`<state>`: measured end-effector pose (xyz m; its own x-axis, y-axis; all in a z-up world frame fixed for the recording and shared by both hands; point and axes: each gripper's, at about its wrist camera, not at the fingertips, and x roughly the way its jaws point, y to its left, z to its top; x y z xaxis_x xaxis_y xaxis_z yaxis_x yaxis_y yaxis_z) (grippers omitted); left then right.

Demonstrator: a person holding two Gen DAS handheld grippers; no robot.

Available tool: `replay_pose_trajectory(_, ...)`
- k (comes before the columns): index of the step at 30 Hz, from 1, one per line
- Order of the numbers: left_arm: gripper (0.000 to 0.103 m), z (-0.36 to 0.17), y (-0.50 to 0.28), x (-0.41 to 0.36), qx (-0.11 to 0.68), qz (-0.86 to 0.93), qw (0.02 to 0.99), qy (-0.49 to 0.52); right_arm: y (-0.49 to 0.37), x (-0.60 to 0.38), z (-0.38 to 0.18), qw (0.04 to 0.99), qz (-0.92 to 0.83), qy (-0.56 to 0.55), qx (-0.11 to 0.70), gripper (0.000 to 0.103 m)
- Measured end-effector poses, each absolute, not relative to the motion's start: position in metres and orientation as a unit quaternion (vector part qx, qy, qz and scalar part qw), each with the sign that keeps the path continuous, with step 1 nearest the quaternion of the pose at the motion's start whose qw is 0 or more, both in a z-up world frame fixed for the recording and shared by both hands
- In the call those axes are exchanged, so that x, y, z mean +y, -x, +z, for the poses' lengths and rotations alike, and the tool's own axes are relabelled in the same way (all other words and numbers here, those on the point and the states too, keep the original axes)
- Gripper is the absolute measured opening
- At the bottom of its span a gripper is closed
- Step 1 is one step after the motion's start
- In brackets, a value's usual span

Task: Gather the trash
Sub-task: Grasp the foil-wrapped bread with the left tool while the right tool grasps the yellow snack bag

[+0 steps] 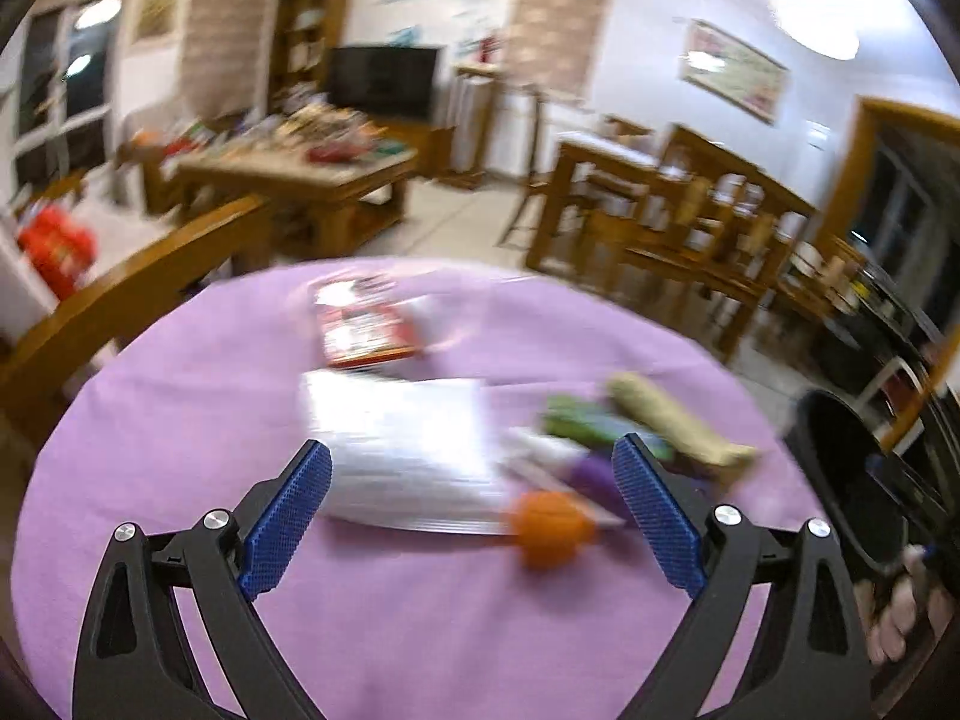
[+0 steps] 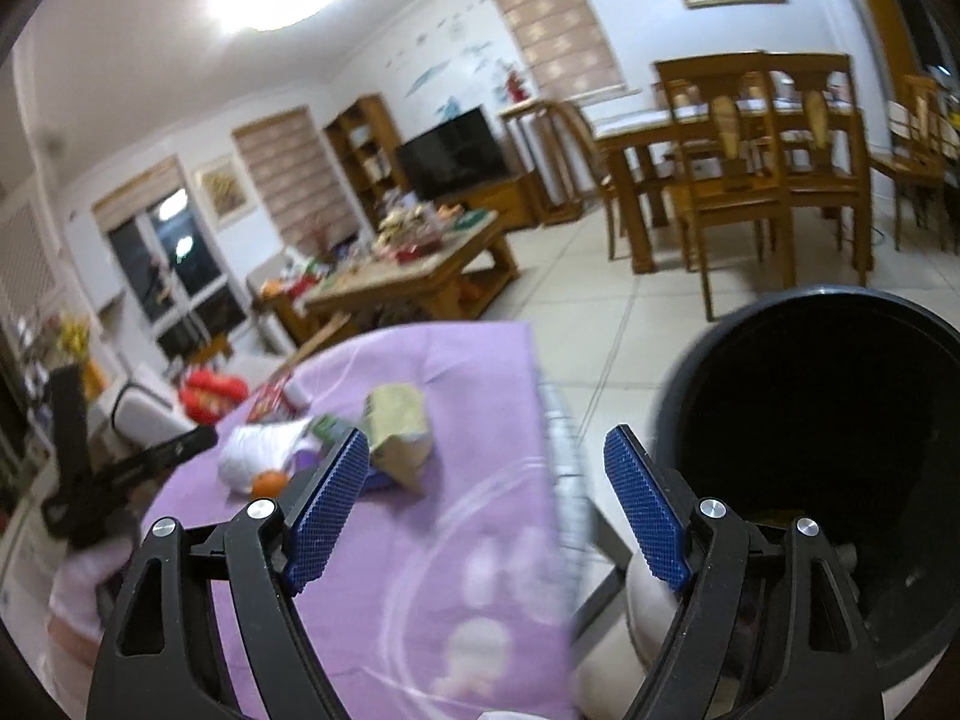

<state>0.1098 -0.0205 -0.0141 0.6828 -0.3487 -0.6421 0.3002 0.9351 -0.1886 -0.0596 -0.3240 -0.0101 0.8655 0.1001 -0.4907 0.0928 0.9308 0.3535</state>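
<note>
Step in hand, as judged: between pickups. The right gripper [image 2: 486, 504] stands wide apart with nothing between its pads, just left of the dark bin [image 2: 828, 456]. The left gripper [image 1: 474, 516] is likewise spread and empty above the purple tablecloth [image 1: 180, 420]. Ahead of its fingers lie the trash items: a white bag [image 1: 396, 444], an orange ball [image 1: 549, 528], a tan wrapper [image 1: 672, 420] and a red packet [image 1: 366, 330]. The next move calls for lowering one gripper over a single item, then closing on it.
</note>
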Motion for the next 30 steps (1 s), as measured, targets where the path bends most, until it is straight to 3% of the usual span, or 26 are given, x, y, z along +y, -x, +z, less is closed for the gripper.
replay_pose_trajectory(8, 0.094, -0.044, -0.147, -0.001, 0.427, -0.179, 0.886, 0.021, -0.022, -0.256, -0.004, 0.935, 0.037, -0.099, 0.338, 0.08)
replay_pose_trajectory(19, 0.093, -0.053, -0.157, -0.004, 0.437, -0.195, 0.878, 0.02, -0.11, -0.22, -0.046, 0.897, 0.03, -0.023, 0.441, 0.08)
replay_pose_trajectory(22, 0.078, -0.052, -0.155, -0.009, 0.43, -0.198, 0.881, 0.005, -0.121, -0.217, -0.06, 0.888, 0.032, -0.032, 0.457, 0.08)
replay_pose_trajectory(23, 0.067, -0.051, -0.153, -0.01, 0.428, -0.208, 0.88, 0.003, -0.122, -0.217, -0.062, 0.888, 0.037, -0.039, 0.456, 0.08)
replay_pose_trajectory(24, 0.065, -0.051, -0.154, -0.012, 0.428, -0.212, 0.879, 0.0, -0.123, -0.217, -0.063, 0.888, 0.039, -0.045, 0.455, 0.079)
replay_pose_trajectory(28, 0.051, -0.048, -0.15, -0.016, 0.42, -0.222, 0.88, -0.011, -0.122, -0.215, -0.062, 0.889, 0.062, -0.056, 0.45, 0.056)
replay_pose_trajectory(30, 0.042, -0.047, -0.149, -0.013, 0.415, -0.225, 0.881, -0.011, -0.122, -0.213, -0.059, 0.89, 0.064, -0.051, 0.449, 0.053)
